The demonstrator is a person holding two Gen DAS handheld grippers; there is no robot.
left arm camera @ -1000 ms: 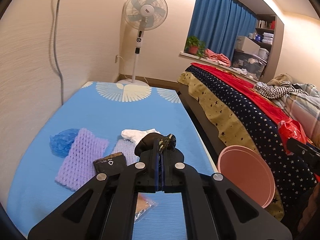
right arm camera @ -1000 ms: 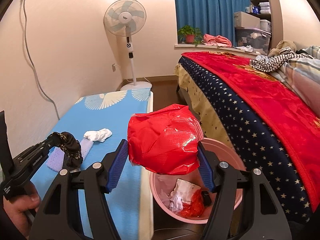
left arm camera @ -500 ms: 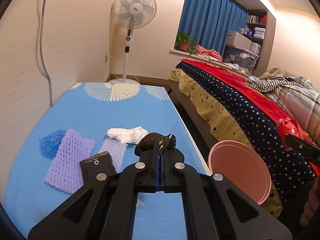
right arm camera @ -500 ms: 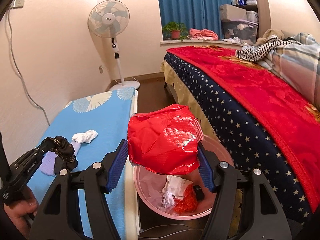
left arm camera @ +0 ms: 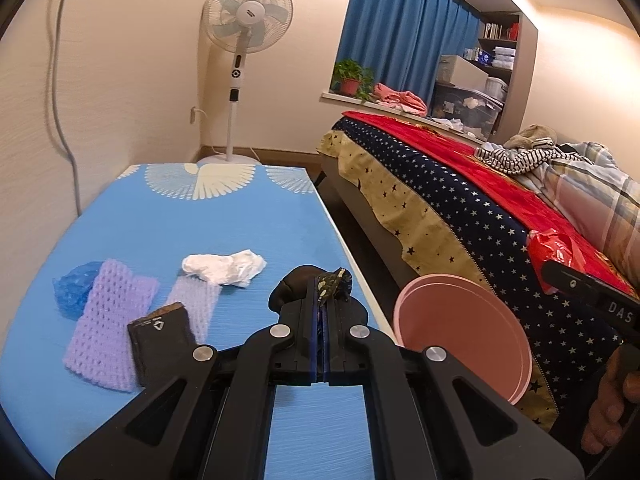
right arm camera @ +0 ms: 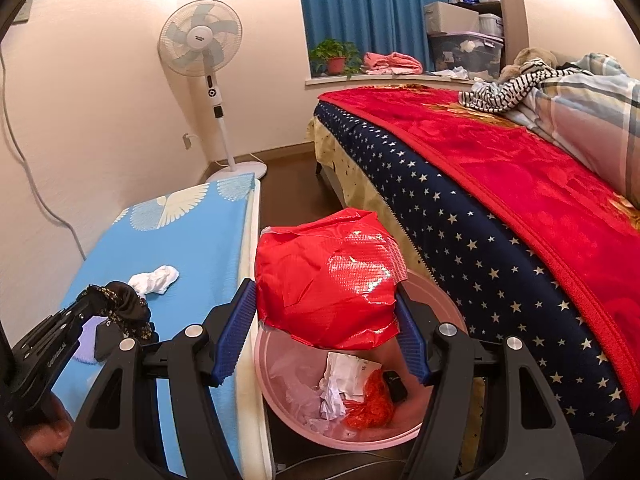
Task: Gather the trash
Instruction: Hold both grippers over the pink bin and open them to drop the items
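Observation:
My right gripper (right arm camera: 326, 312) is shut on a crumpled red plastic bag (right arm camera: 326, 288) and holds it above the pink trash bin (right arm camera: 452, 312), which contains paper and red scraps. My left gripper (left arm camera: 322, 304) is shut on a black scrunchie with gold flecks (left arm camera: 316, 286), held above the blue table (left arm camera: 208, 224); it also shows in the right wrist view (right arm camera: 120, 304). The bin (left arm camera: 460, 340) stands on the floor right of the table. On the table lie a white tissue wad (left arm camera: 224, 266), two purple foam nets (left arm camera: 108, 332), a blue wrapper (left arm camera: 74, 290) and a black wrapper (left arm camera: 160, 338).
A bed with a starred blue and red cover (right arm camera: 500, 208) runs along the right of the bin. A standing fan (left arm camera: 244, 32) is at the table's far end by the wall. A narrow floor gap (left arm camera: 360, 236) separates table and bed.
My right gripper has carried the red bag forward and lower, over the bin's opening. My left gripper has shifted right towards the table's edge, with the scrunchie still in it.

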